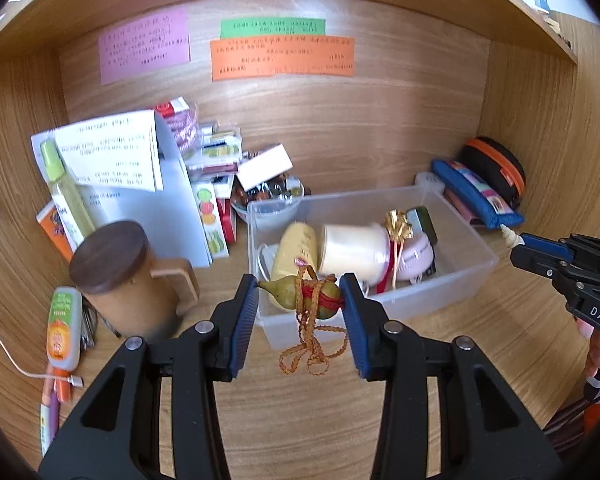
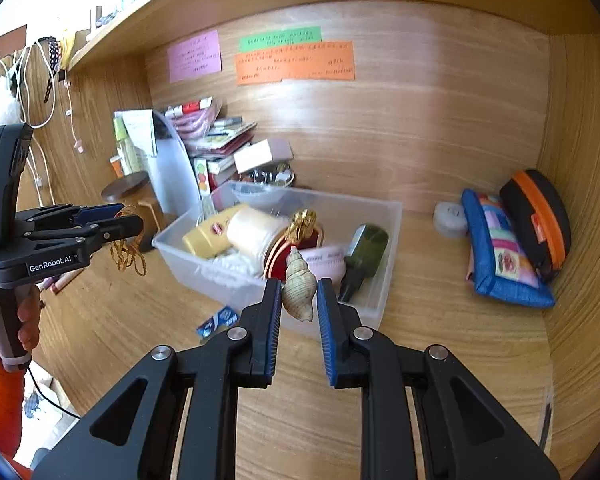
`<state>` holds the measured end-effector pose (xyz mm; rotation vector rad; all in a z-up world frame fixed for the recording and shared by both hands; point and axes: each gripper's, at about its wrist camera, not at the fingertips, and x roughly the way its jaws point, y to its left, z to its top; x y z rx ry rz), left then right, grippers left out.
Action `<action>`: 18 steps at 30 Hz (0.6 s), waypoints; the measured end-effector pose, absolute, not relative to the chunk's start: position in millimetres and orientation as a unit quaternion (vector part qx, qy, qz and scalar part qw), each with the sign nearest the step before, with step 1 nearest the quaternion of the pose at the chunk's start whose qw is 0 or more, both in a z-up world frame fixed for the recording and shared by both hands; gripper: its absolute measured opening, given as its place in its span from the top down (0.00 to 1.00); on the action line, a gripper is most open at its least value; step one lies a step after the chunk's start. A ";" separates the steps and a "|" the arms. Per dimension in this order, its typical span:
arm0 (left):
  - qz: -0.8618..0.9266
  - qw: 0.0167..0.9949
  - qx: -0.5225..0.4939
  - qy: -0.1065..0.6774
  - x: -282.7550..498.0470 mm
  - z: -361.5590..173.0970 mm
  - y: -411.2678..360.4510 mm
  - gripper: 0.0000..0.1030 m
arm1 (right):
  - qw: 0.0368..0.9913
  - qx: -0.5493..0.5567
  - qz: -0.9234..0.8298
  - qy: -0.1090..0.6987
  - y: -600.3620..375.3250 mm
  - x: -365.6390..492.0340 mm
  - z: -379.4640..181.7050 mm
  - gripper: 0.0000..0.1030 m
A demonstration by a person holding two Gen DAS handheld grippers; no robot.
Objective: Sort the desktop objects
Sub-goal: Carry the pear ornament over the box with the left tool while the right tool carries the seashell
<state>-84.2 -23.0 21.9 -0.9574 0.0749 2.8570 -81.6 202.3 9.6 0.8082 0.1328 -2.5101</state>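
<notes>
My left gripper (image 1: 299, 294) is shut on a small green-brown gourd ornament (image 1: 300, 294) with a red wrap and a dangling gold cord (image 1: 312, 350), held above the near left corner of a clear plastic bin (image 1: 472, 276). My right gripper (image 2: 299, 294) is shut on a beige spiral seashell (image 2: 299, 286), held above the near edge of the same bin (image 2: 384, 248). The bin holds a yellow bottle (image 1: 296, 248), a cream jar (image 1: 354, 252), a gold bow, a pink case and a dark green bottle (image 2: 364, 256). The right gripper shows at the right edge of the left wrist view (image 1: 518, 246); the left gripper shows at the left of the right wrist view (image 2: 128, 220).
A brown lidded mug (image 1: 120, 276) stands left of the bin, with papers, boxes and a glass bowl behind. A blue pouch (image 2: 500, 252) and a black-orange case (image 2: 538, 220) lie by the right wall. A glue tube (image 1: 62, 328), pens and a cable lie at the front left.
</notes>
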 end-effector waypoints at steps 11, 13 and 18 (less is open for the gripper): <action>0.945 0.074 -0.319 0.024 -114.8 25.5 -16.1 0.60 | 0.242 0.292 -0.924 0.045 200.8 -107.7 16.9 0.84; 0.943 0.076 -0.324 0.028 -121.2 21.4 -13.5 0.60 | 0.240 0.296 -0.924 0.044 200.8 -114.2 13.7 0.84; 0.938 0.078 -0.338 0.028 -137.2 10.3 -11.4 0.60 | 0.235 0.313 -0.919 0.040 201.4 -129.9 2.5 0.84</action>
